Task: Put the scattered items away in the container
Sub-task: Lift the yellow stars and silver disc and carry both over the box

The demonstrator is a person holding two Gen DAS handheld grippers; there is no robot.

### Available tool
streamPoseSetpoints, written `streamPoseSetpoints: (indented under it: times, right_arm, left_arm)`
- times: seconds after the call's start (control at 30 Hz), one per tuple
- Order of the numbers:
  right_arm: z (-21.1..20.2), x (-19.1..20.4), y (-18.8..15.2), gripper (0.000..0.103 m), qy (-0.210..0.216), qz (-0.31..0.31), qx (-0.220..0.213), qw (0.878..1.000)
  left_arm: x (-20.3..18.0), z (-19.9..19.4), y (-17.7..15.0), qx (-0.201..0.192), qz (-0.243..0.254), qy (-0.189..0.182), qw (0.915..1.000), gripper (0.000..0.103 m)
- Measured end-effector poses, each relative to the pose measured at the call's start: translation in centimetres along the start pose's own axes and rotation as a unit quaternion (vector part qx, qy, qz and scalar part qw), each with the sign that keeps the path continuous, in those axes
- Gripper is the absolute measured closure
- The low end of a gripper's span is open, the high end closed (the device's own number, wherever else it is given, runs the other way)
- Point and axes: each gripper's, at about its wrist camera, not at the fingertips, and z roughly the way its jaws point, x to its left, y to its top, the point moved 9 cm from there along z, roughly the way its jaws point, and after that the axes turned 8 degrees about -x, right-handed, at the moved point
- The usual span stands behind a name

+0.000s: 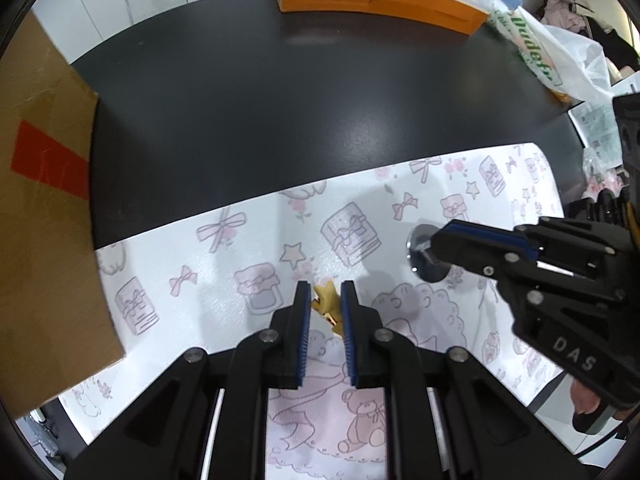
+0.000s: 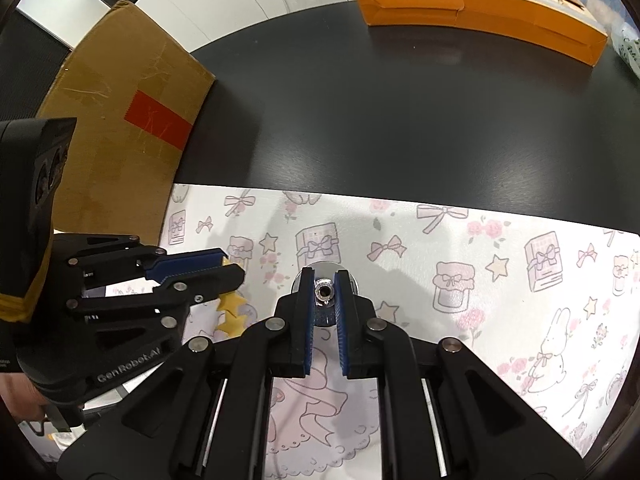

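Both grippers are loaded and raised above the patterned cloth (image 1: 240,248), which lies over the near part of a black table (image 1: 280,112).

The left gripper (image 1: 325,300) is clamped on a yellow star-shaped piece (image 1: 329,308); in the right wrist view the same piece (image 2: 232,312) hangs below the closed pads, at about nine o'clock from the right gripper. The right gripper (image 2: 325,294) is clamped on a chrome metal part (image 2: 326,292) with a round flange and a hollow end facing the camera (its exact kind cannot be told). From the left wrist view this part (image 1: 422,256) sits at about three o'clock of the left gripper.

Candidate containers: a brown cardboard box (image 2: 128,120) at ten o'clock in the right wrist view, and an orange box (image 2: 480,12) at the table's far edge, about one o'clock. Which one is meant cannot be told; neither interior is visible.

Judgement: the step in hand is the carry. Recommended practice:
- Keep both grips firm; the star is thin and held near one edge, so it could swing or slip.
- Keep the grippers well apart while travelling.
- Clear the box wall before lowering, and release only once inside.
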Motion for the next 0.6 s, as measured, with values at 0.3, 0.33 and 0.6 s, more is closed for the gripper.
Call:
streamPoseSetpoints:
  times: [0.3,0.33,0.6]
  right_arm:
    - [-3.0,1.0,0.1,0.094,-0.001,-0.007,-0.02,1.0]
    - [-3.1,1.2,0.1,0.093,-0.001,-0.009,-0.022,1.0]
    - [-5.3,3.0,0.2,0.093,-0.003,-0.023,-0.042,0.999]
  left_arm:
    - [1.0,-3.4,0.0,-0.031,-0.015,0.002,0.9994,0.088]
    - [1.1,-3.7,-0.1,-0.034,-0.017,0.003,0.9993,0.088]
    - [1.6,-7.5,-0.2,-0.068,-0.03,0.003,0.9972,0.088]
